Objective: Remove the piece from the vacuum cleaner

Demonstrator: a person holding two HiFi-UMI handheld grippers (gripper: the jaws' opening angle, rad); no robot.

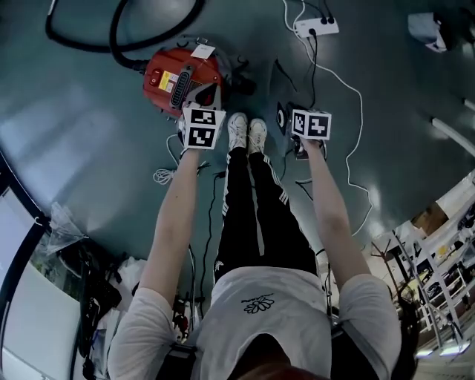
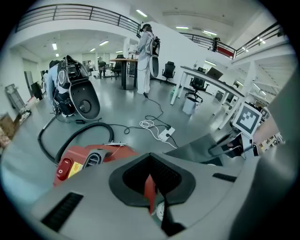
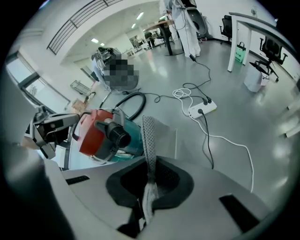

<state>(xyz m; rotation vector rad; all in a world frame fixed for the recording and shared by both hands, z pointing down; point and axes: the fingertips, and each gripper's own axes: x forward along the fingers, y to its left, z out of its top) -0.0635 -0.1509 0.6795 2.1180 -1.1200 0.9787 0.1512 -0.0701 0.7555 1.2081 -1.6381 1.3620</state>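
The red vacuum cleaner [image 1: 178, 78] sits on the floor [image 1: 89, 133], with the left tool [image 2: 152, 199] clamped on what seems to be its red edge [image 2: 149, 183]. The thin grey perforated piece [image 3: 149, 136], held well apart from it, is pinched by the right tool [image 3: 146, 190]. It is probably light and bendy, so it is best gripped near its edge.

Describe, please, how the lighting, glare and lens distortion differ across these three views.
Head view: dim and bluish, with pale glare on the floor left of the vacuum cleaner. Left gripper view: bright, strong fisheye curving the balcony railing, dark vignetted corners. Right gripper view: same fisheye; ceiling lights glint on the floor, and the grey mesh piece looks sharp.
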